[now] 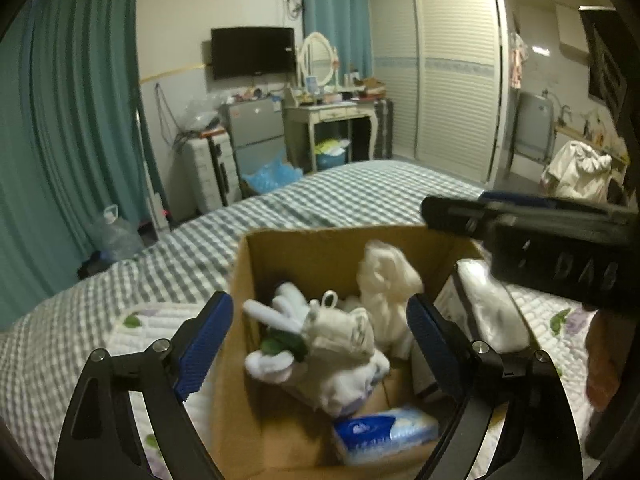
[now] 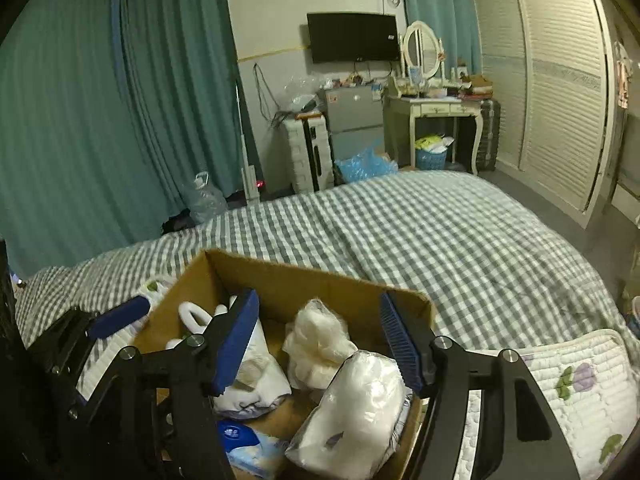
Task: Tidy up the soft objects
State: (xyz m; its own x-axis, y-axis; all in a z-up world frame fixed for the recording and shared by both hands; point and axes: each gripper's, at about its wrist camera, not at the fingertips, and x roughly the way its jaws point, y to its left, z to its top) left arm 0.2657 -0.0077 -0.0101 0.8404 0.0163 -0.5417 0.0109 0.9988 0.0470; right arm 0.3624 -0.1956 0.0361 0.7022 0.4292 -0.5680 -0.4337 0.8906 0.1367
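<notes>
On a gingham-covered bed [image 2: 420, 232], a cardboard box [image 1: 320, 248] sits open and filled with soft things: a white plush toy [image 1: 340, 340] at its centre, a crumpled white cloth [image 1: 386, 280] behind it, a blue tissue pack [image 1: 384, 432] on the near floor of the box, and a clear bag of white stuffing [image 2: 356, 404] leaning in the right corner. I hold the left gripper [image 1: 320, 344] over the box, its fingers spread wide on either side of the toy, gripping nothing. My right gripper [image 2: 320, 344] hovers over the box too, fingers parted and empty, with the cloth and the bag between them. A quilted mat [image 2: 560, 376] lies under the box.
</notes>
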